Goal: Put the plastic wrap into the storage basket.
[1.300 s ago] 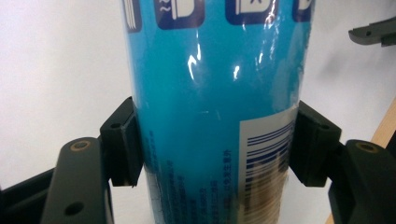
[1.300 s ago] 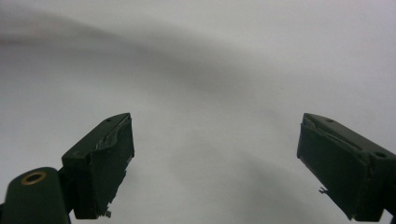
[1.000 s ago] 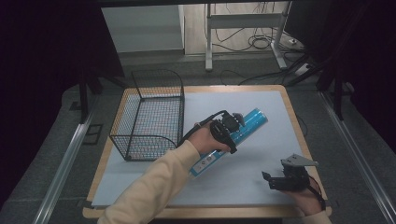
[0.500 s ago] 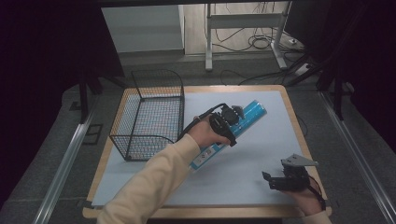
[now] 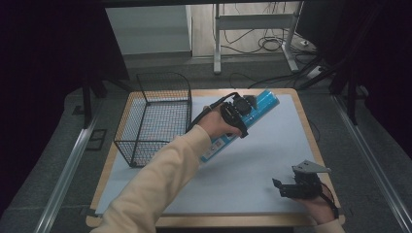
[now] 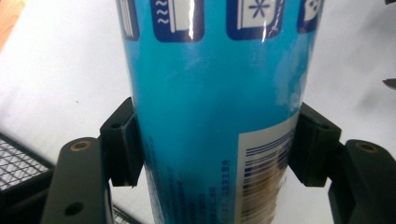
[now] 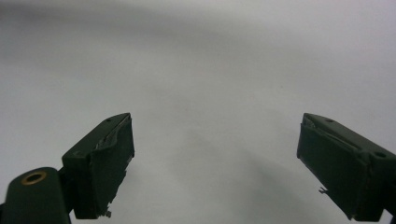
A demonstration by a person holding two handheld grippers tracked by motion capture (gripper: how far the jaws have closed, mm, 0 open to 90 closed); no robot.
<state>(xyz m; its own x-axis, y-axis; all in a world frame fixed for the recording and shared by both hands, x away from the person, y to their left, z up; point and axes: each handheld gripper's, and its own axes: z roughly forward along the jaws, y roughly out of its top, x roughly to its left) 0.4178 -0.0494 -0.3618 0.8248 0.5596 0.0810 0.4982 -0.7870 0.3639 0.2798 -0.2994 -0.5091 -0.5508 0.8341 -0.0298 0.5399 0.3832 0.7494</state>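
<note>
A long blue tube (image 5: 264, 101) with white print and a barcode hangs slanted above the table's middle. My left gripper (image 5: 241, 111) is shut on it around its middle. In the left gripper view both black pads (image 6: 122, 140) press the sides of the blue tube (image 6: 215, 84). The tube's lower end (image 5: 213, 149) points toward the person. My right gripper (image 5: 284, 188) rests near the table's front right corner. Its jaws stand wide apart over bare grey surface, with nothing between them, as the right gripper (image 7: 215, 144) view shows.
A black wire basket (image 5: 163, 75) stands at the table's left side, just left of the held tube; its mesh (image 6: 18, 163) shows at the lower left of the left gripper view. A pale sheet (image 5: 272, 145) covers the wooden tabletop. Cables and metal frame legs lie beyond the far edge.
My left gripper has lifted the blue tube, carrying it upward in the picture and away from the person. The right gripper has stayed in place.
</note>
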